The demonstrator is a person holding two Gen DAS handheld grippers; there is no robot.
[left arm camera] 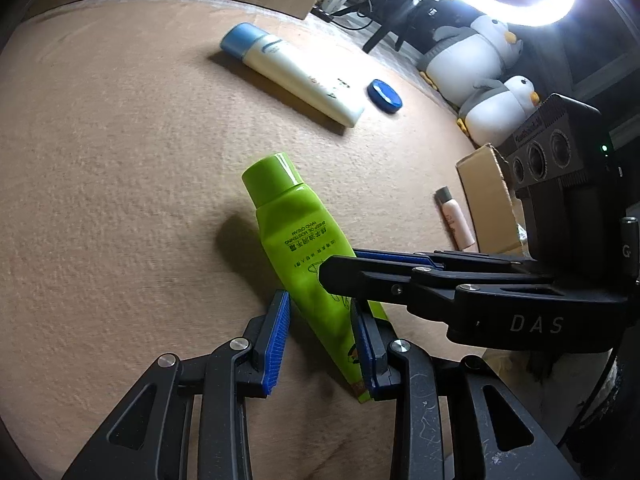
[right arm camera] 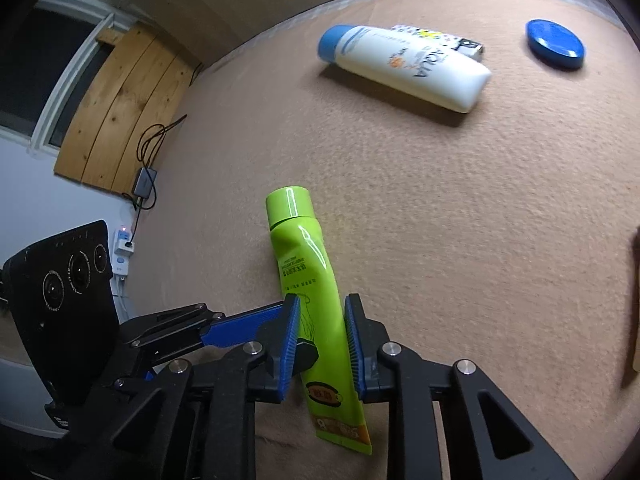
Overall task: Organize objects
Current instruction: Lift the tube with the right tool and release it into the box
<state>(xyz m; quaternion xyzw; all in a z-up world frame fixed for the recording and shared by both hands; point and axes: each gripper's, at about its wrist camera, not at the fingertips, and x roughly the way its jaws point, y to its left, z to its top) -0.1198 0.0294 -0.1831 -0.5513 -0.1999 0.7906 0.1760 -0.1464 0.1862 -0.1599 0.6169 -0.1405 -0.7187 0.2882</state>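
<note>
Both tongs [left arm camera: 320, 344] [right arm camera: 322, 350] around green tube [left arm camera: 304, 256] [right arm camera: 308, 280]

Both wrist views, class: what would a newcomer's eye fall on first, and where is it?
The bright green tube lies in the foreground with both grippers' blue pads at its lower half: the right gripper straddles it and the left gripper meets it crosswise. Behind it on the tan mat lie a white blue-capped bottle and a blue lid.

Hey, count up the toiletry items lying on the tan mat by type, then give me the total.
Squeeze tubes: 2, the green tube and the white tube with the blue cap
Round blue tins: 1, the blue tin
Small pink bottles: 1, the pink bottle
Total: 4
</note>
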